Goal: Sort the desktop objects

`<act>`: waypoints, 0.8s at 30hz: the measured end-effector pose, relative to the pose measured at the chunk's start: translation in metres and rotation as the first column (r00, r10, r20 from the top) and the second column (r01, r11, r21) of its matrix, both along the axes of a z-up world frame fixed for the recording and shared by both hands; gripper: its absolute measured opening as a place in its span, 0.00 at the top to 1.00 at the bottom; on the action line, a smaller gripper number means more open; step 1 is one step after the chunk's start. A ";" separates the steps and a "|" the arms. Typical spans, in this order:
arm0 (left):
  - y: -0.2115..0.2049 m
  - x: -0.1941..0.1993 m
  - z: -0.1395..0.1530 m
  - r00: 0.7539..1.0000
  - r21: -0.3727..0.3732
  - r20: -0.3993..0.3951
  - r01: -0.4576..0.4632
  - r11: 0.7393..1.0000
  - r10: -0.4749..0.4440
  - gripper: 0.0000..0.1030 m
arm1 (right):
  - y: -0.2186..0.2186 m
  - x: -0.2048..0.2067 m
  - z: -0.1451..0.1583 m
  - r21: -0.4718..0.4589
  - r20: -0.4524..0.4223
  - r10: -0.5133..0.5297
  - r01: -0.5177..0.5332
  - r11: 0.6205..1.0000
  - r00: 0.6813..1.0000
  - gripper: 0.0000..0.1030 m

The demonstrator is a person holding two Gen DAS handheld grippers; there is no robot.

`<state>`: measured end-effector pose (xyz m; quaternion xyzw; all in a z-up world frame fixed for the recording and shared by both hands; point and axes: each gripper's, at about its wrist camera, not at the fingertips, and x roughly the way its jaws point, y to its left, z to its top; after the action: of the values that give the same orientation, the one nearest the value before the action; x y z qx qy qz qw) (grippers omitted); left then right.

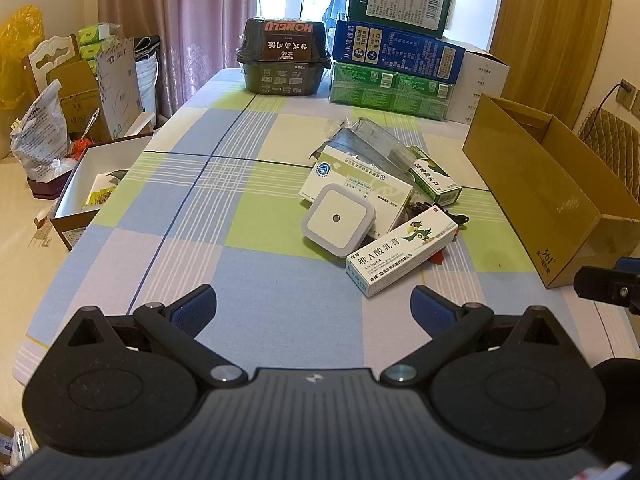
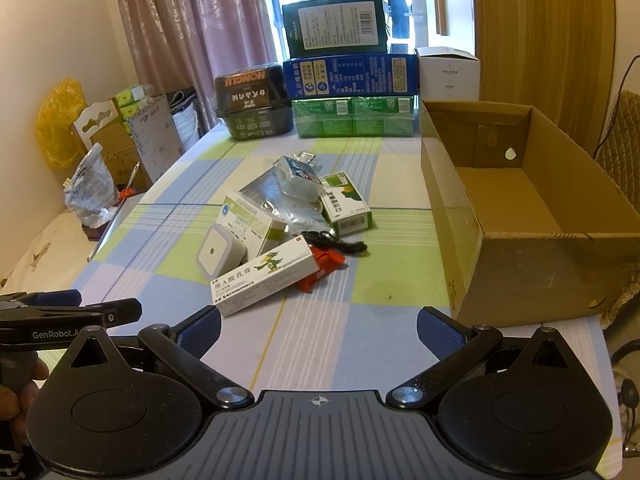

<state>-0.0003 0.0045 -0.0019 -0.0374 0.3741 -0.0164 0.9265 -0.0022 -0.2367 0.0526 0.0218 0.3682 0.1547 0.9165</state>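
The sorting has not really begun, I think. The left claw (image 1: 313,307) is wide open and holds nothing, and the right claw (image 2: 319,328) is also wide open and empty. Ahead of both claws a small heap lies on the checked tablecloth (image 1: 192,216): a long white ointment box (image 2: 264,280) nearest, a square white night light (image 1: 340,220) touching it, more medicine boxes (image 2: 347,208) and a black cable (image 2: 340,243) behind. The cardboard box (image 2: 520,264), right of the right claw, looks empty, so everything remains to move.
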 end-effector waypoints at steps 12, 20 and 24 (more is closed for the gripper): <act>0.000 0.000 0.000 1.000 0.001 0.001 -0.002 1.000 0.002 0.01 | 0.000 0.000 0.000 -0.001 0.001 0.000 0.000 1.000 1.000 0.02; 0.000 0.000 0.000 1.000 0.001 0.001 -0.006 1.000 0.006 0.01 | -0.001 0.000 0.000 0.000 0.001 0.000 0.000 1.000 1.000 0.02; 0.000 0.000 0.000 1.000 0.001 0.001 -0.009 1.000 0.009 0.01 | 0.000 0.000 0.000 0.001 0.001 0.000 0.000 1.000 1.000 0.02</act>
<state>-0.0003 0.0046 -0.0019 -0.0387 0.3737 -0.0121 0.9267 -0.0023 -0.2372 0.0527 0.0221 0.3678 0.1549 0.9167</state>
